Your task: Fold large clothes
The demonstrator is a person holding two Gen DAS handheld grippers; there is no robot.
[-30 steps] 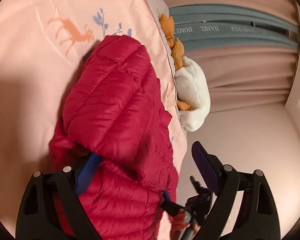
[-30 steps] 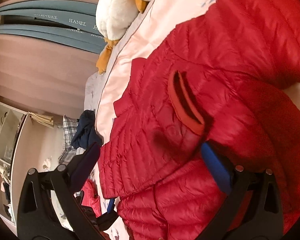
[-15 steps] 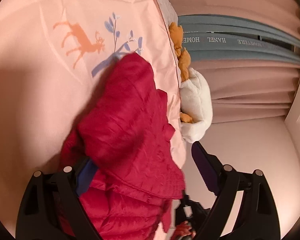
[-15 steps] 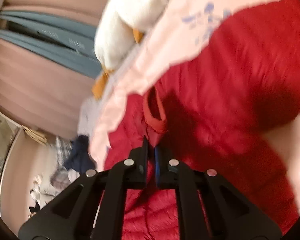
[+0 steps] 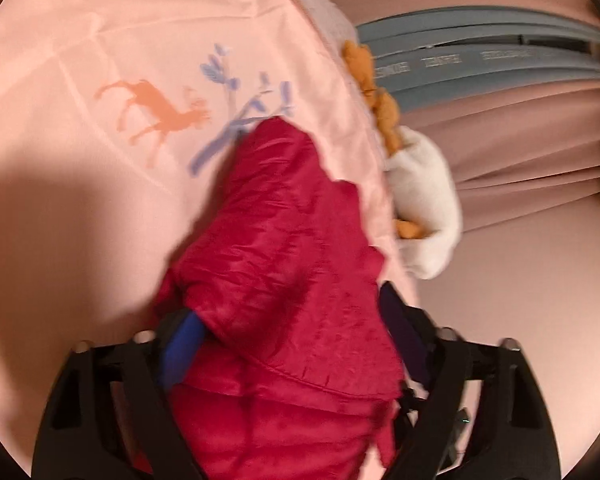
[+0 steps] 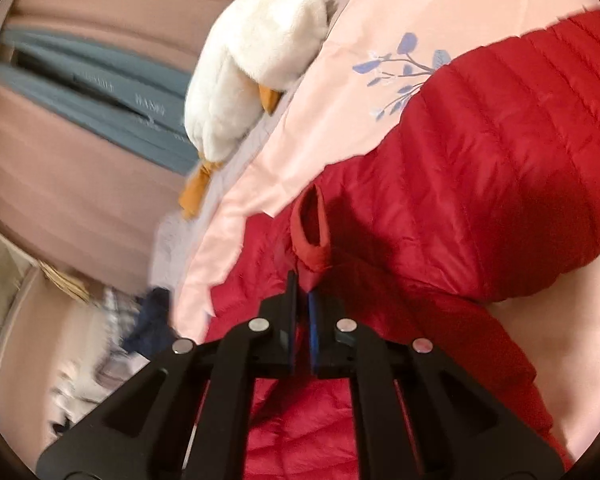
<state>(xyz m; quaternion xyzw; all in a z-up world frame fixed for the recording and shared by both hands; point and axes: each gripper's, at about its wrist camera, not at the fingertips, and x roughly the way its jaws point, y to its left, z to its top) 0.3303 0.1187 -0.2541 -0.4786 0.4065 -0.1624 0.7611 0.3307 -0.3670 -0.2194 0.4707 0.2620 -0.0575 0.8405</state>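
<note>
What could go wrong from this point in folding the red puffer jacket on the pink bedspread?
1. The right hand-held gripper pinches only a thin bit of the red jacket by its cuff; slippery fabric may slide out.
2. The left hand-held gripper is closing around a thick bunch of jacket; it may catch extra layers and spoil the fold.
3. The white plush duck sits at the bed edge; dragging could knock it off.

Both tongs [image 6: 302,300] are black plastic (round silver screws) with blue pads [image 5: 180,344].

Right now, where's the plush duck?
The white plush duck lies at the edge of the pink deer-print bedspread, top centre in the right wrist view and right of centre in the left, just beyond the red puffer jacket, by the pink curtain.
</note>
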